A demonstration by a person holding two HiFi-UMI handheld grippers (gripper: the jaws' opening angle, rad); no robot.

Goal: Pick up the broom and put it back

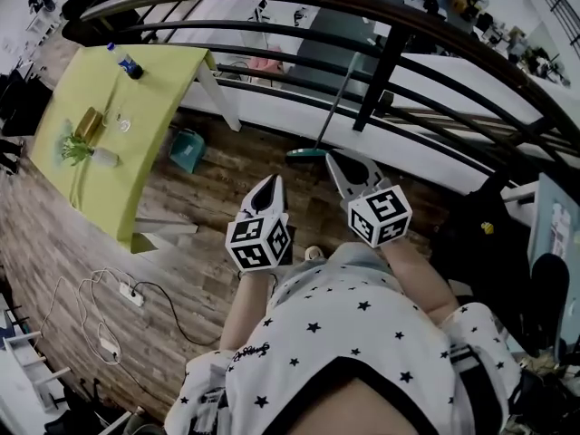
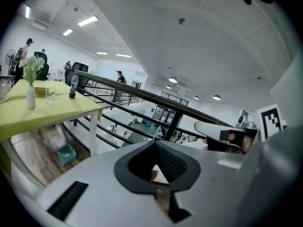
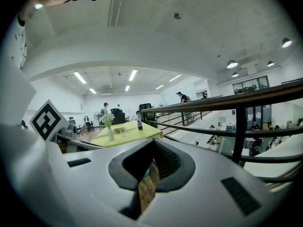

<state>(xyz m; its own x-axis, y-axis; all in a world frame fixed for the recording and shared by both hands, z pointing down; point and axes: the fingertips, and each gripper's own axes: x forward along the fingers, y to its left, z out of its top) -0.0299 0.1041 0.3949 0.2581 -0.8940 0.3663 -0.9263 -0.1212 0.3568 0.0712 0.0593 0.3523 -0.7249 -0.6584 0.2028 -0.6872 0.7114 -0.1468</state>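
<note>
The broom [image 1: 308, 152] leans against the black railing, its teal head on the wood floor and its thin handle slanting up and to the right. My left gripper [image 1: 271, 183] and my right gripper [image 1: 341, 159] are held side by side in front of the person, pointing toward the railing. The right one is just short of the broom head, the left one further to its left. Both are shut with nothing between the jaws. In the left gripper view the closed left gripper [image 2: 155, 146] faces the railing. The right gripper [image 3: 153, 144] is closed the same way in its own view.
The curved black railing [image 1: 390, 62] crosses ahead. At the left a yellow-green table [image 1: 136, 152] carries a bottle [image 1: 130, 63] and a vase of flowers [image 1: 77, 148]. A teal bin [image 1: 186, 149] stands beside it. A power strip with cables [image 1: 131, 294] lies on the floor.
</note>
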